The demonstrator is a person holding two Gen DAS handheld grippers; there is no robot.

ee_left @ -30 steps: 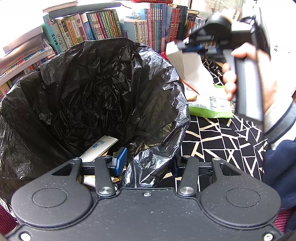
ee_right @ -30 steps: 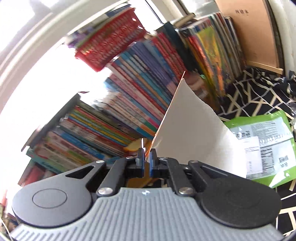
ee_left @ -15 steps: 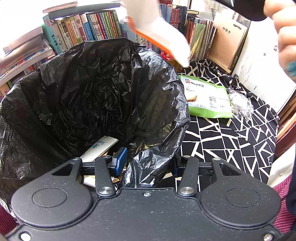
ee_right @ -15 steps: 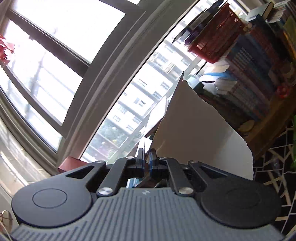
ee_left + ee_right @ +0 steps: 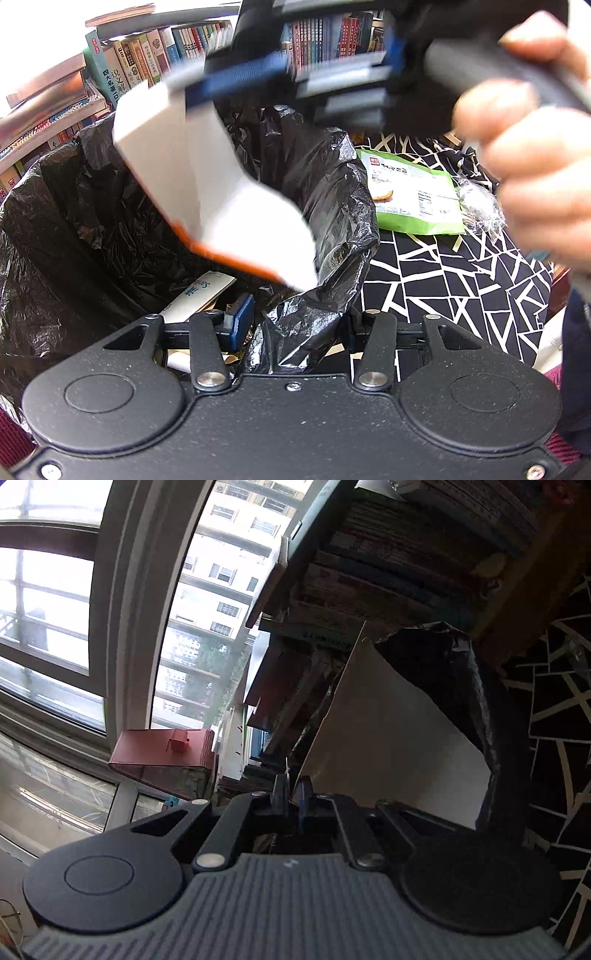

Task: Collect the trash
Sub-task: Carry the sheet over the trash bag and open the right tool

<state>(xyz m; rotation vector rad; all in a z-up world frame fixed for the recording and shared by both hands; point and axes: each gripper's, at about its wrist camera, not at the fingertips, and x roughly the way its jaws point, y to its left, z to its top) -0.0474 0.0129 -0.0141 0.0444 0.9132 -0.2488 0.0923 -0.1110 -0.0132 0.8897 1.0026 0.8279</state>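
A flat white cardboard sheet with an orange edge is held tilted above the open mouth of the crinkled black plastic trash bag, its lower corner close to the bag's near rim. The sheet is clamped at its upper end between the closed blue-padded fingers of the right gripper, which is carried by a blurred hand. The bag's folded rim is pinched between the fingers of the left gripper, and the bag is thereby kept open. Inside the bag, a white paper packet with blue print is seen. Beside the bag, on the black-and-white patterned cloth, a green snack packet is laid flat, with a crumpled clear wrapper just beside it. Rows of books are lined up behind the bag.
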